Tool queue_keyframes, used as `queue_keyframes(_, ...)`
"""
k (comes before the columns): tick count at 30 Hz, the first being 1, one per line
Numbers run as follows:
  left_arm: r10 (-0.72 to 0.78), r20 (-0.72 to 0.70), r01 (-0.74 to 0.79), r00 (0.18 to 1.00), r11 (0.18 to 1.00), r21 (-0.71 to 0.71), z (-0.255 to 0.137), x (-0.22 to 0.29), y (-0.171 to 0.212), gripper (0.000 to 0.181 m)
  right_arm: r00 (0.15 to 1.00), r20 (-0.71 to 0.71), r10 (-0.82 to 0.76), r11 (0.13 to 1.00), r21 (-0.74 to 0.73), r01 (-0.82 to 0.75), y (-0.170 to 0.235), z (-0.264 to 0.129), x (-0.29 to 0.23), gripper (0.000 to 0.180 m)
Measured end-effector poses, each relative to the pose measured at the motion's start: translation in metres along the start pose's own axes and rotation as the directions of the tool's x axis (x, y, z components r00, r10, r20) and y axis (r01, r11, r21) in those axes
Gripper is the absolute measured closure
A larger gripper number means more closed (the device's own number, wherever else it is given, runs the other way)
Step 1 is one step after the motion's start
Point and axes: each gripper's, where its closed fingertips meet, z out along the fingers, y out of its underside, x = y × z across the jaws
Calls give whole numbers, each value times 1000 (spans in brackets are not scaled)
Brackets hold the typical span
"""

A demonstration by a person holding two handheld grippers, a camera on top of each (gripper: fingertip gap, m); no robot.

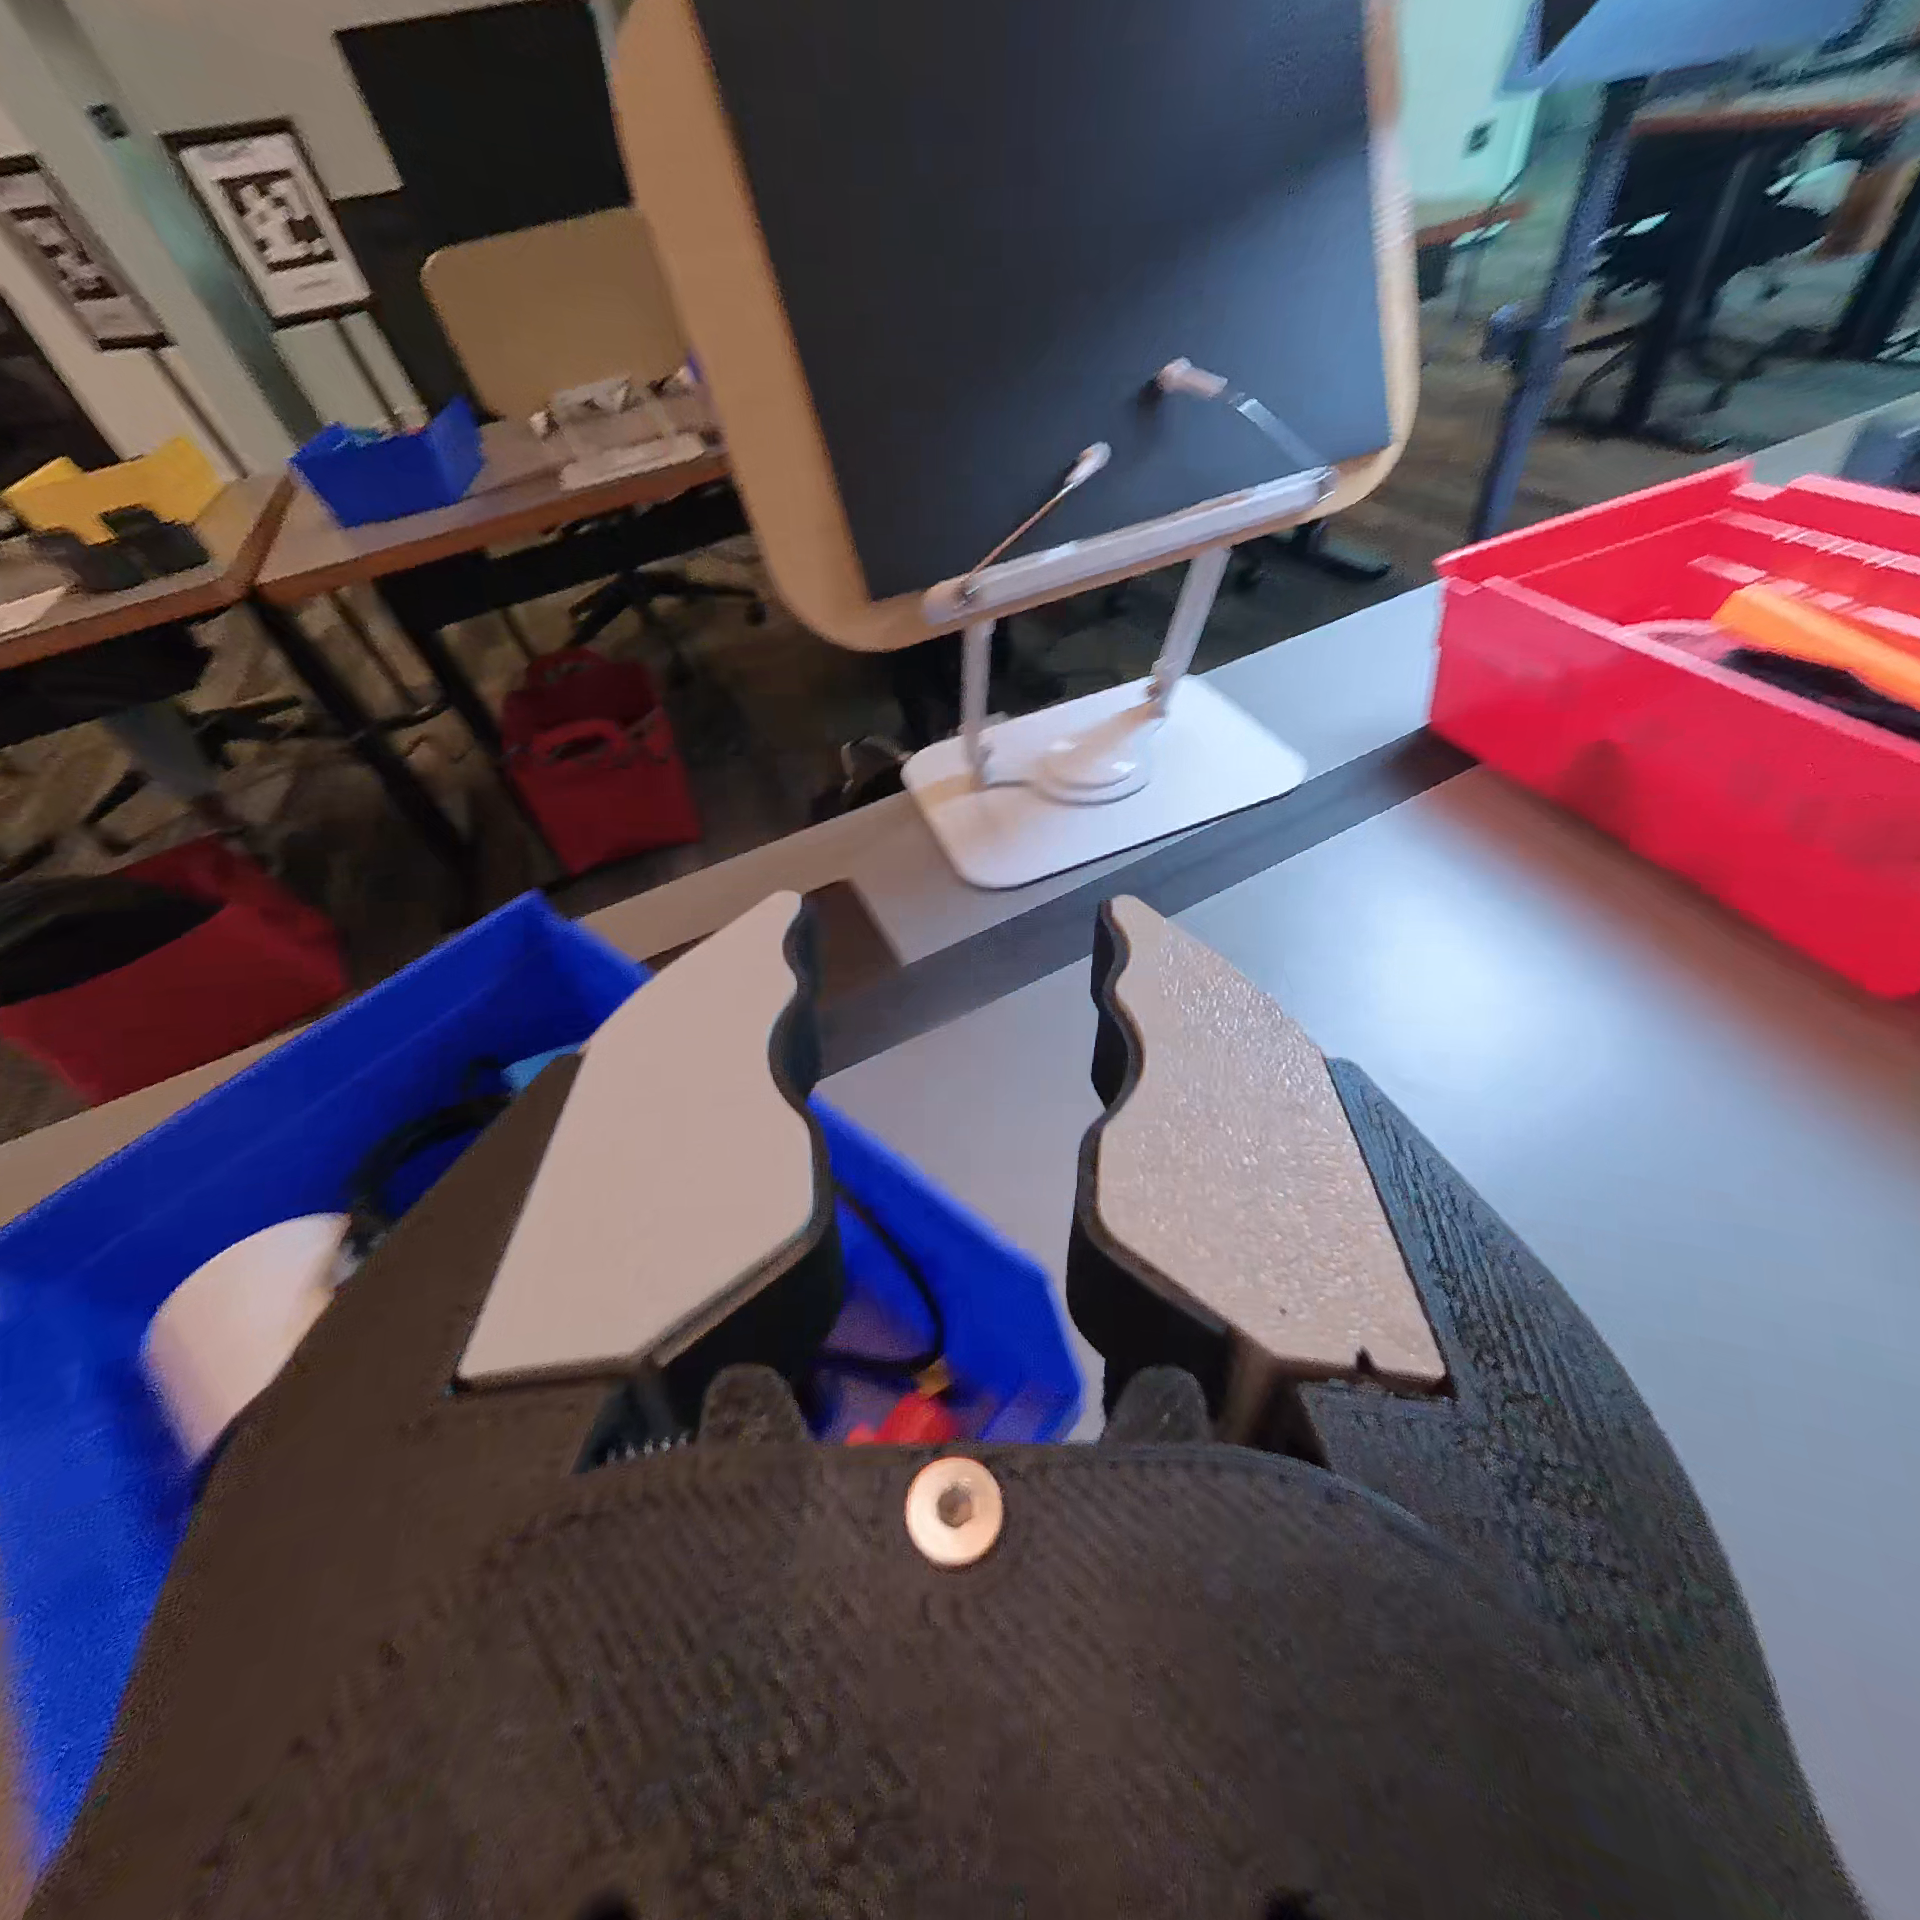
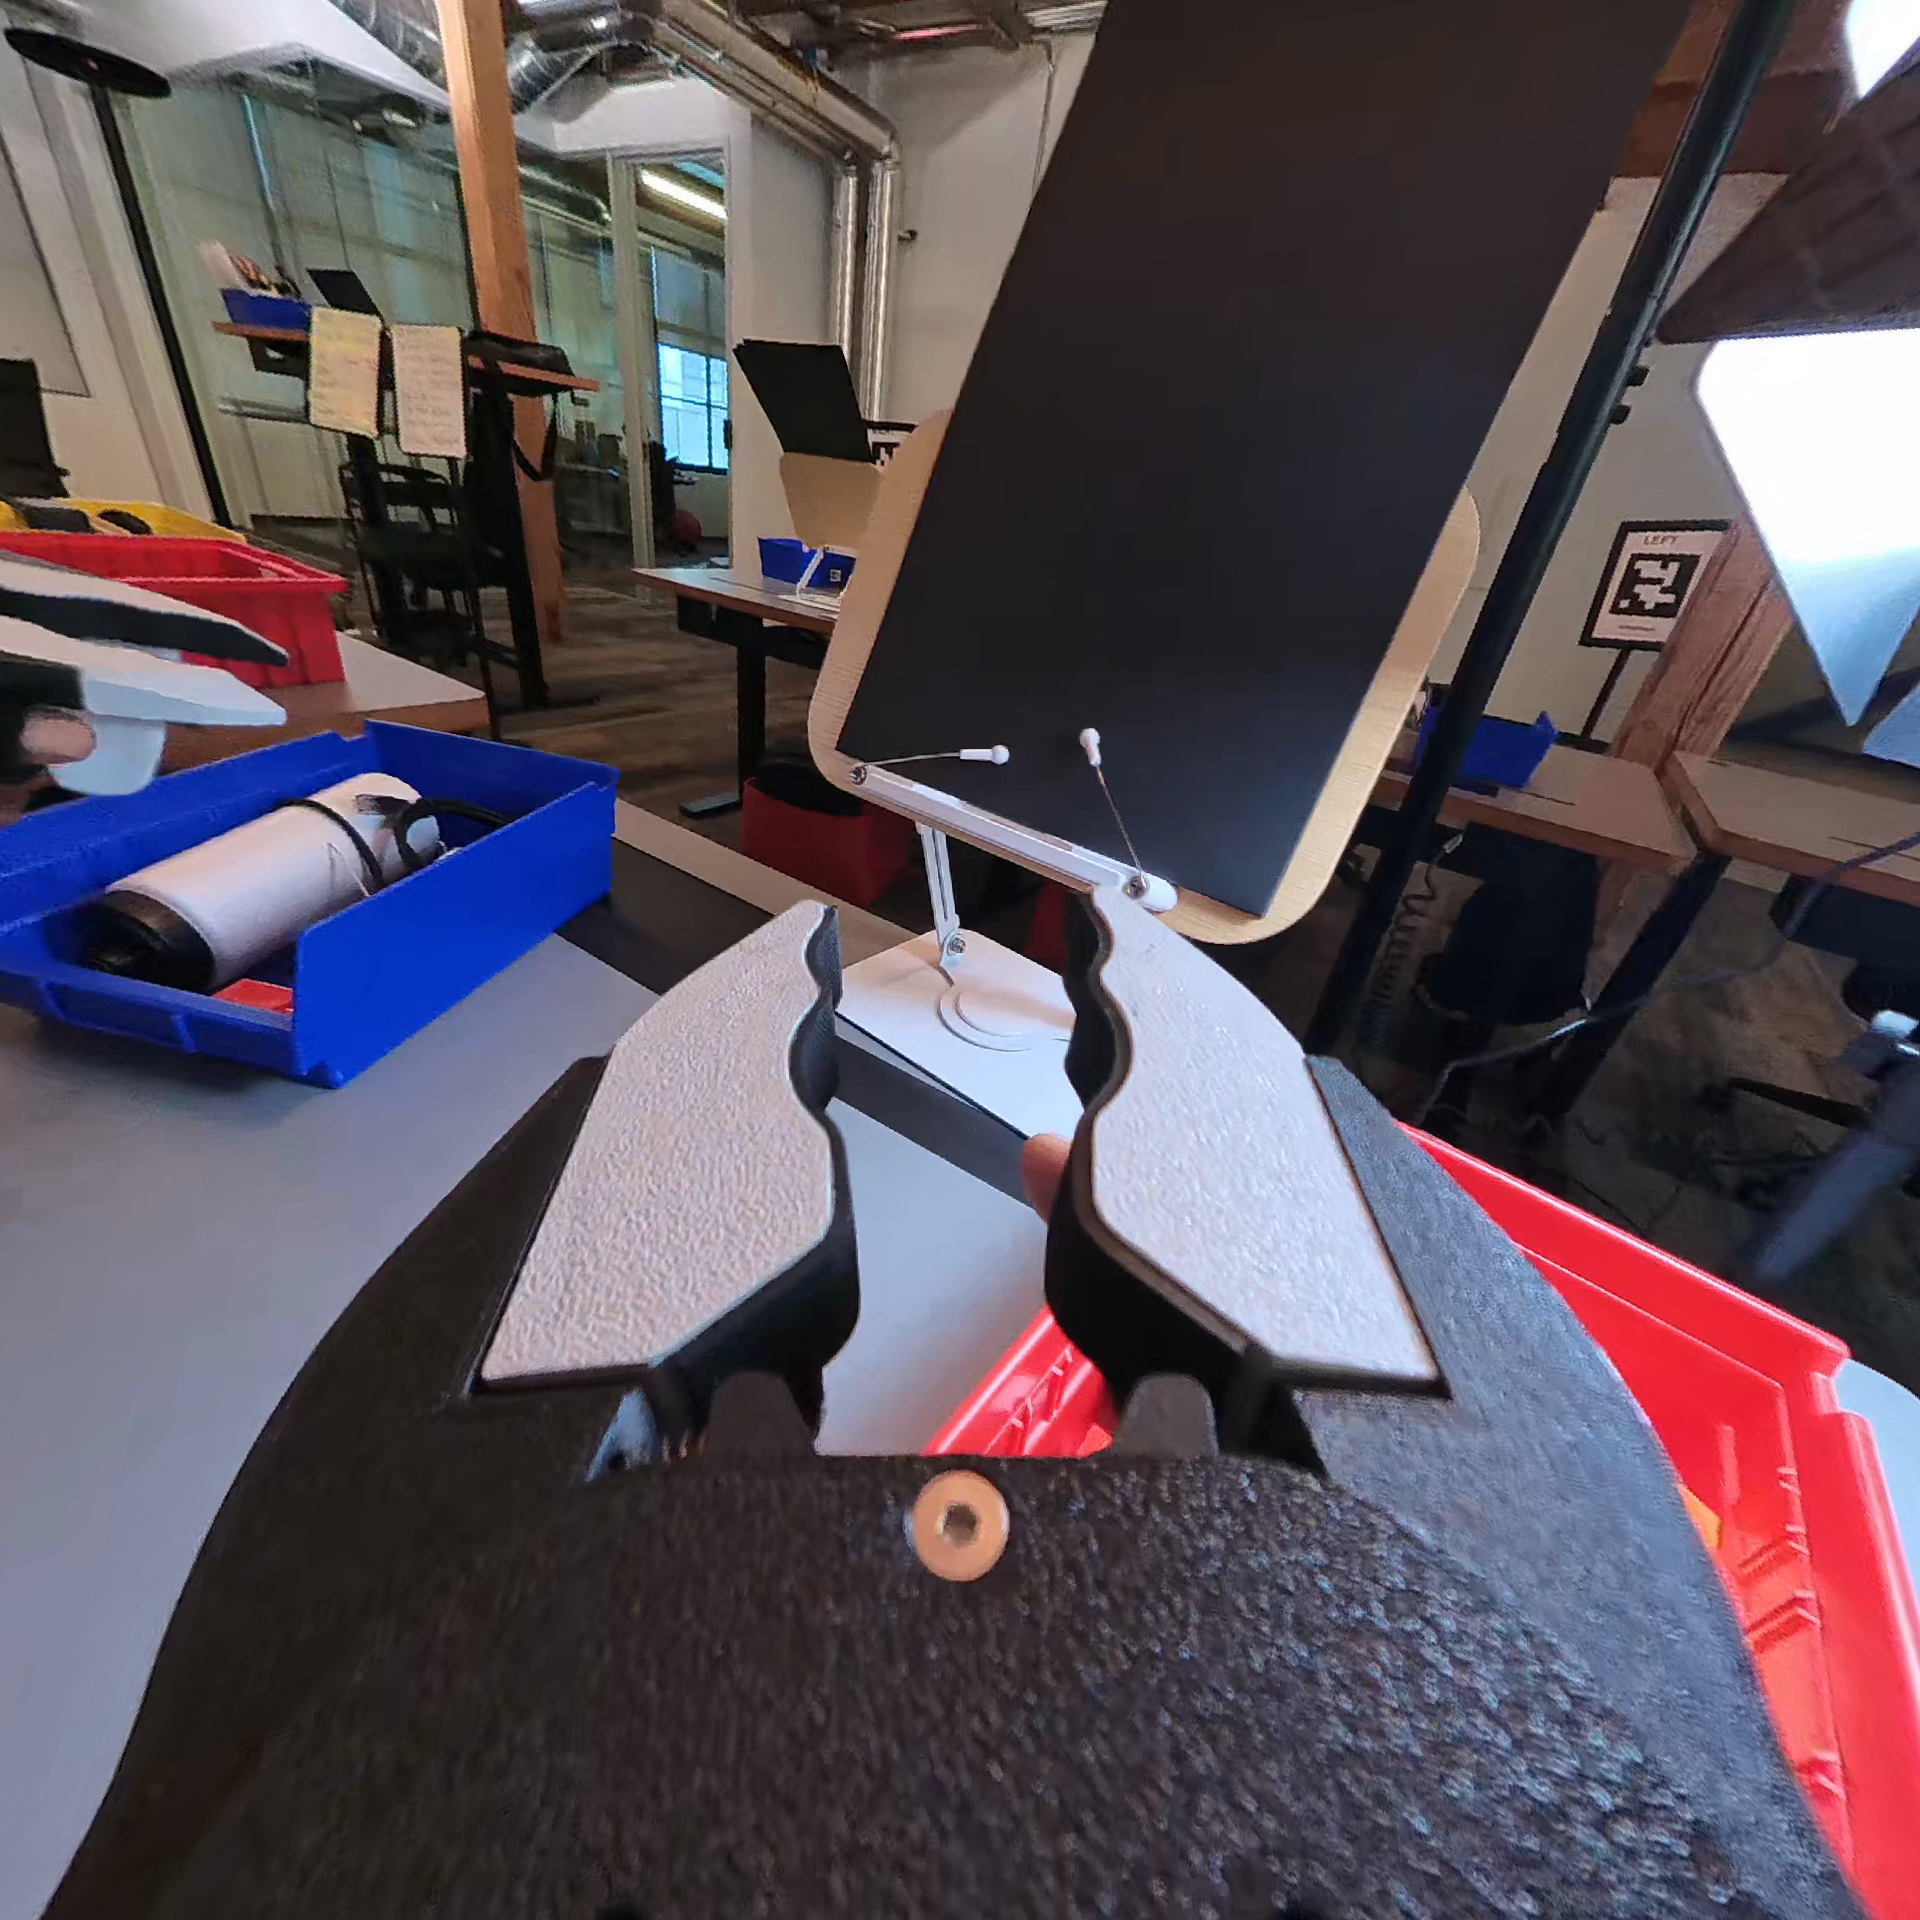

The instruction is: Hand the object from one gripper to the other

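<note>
1. Left wrist view: the left gripper (image 1: 951, 1023) hangs with fingers spread and nothing between them, over the near edge of the blue bin (image 1: 312, 1049), likely poised to pick from it. A white roll (image 1: 244, 1320) lies inside, probably the object to hand over (blur leaves that uncertain). The red bin (image 1: 1662, 769) sits well apart, across the grey table (image 1: 1558, 1195).

2. Right wrist view: the right gripper (image 2: 951, 1023) is also spread and empty, waiting above its red bin (image 2: 1662, 1455), facing the tilted black board on a stand (image 2: 1174, 468).
</note>
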Motion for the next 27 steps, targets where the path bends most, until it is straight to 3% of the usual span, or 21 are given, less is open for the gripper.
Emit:
queue_keyframes(4, 6, 177, 12, 984, 994, -104, -14, -61, 26, 133, 1000, 12, -7, 1000, -19, 7, 9, 5, -5, 142)
queue_keyframes(8, 11, 256, 38, 967, 982, -186, -21, -99, 57, 135, 999, 40, 2, 999, -34, -1, 17, 10, -11, 145)
queue_keyframes(12, 68, 214, -15, 974, 970, -243, -12, -103, 77, 140, 998, 40, -56, 996, -62, 58, 22, 11, -13, 149)
queue_keyframes(15, 259, 141, -198, 956, 919, -340, 6, -104, 91, 148, 996, 36, -80, 994, -71, 83, 24, 11, -11, 152)
queue_keyframes(18, 505, -14, -434, 863, 726, -533, 23, -112, 126, 150, 997, 51, -56, 996, -73, 60, 27, 12, -11, 154)
queue_keyframes(22, 739, -278, -679, 614, 314, -664, 31, -133, 166, 148, 996, 59, -65, 995, -75, 69, 29, 13, -11, 157)
queue_keyframes(24, 769, -343, -726, 539, 218, -652, 36, -137, 169, 151, 995, 55, -84, 993, -75, 88, 29, 12, -10, 158)
queue_keyframes(27, 752, -399, -735, 525, 164, -659, 41, -137, 172, 148, 995, 56, -84, 993, -76, 88, 31, 10, -6, 159)
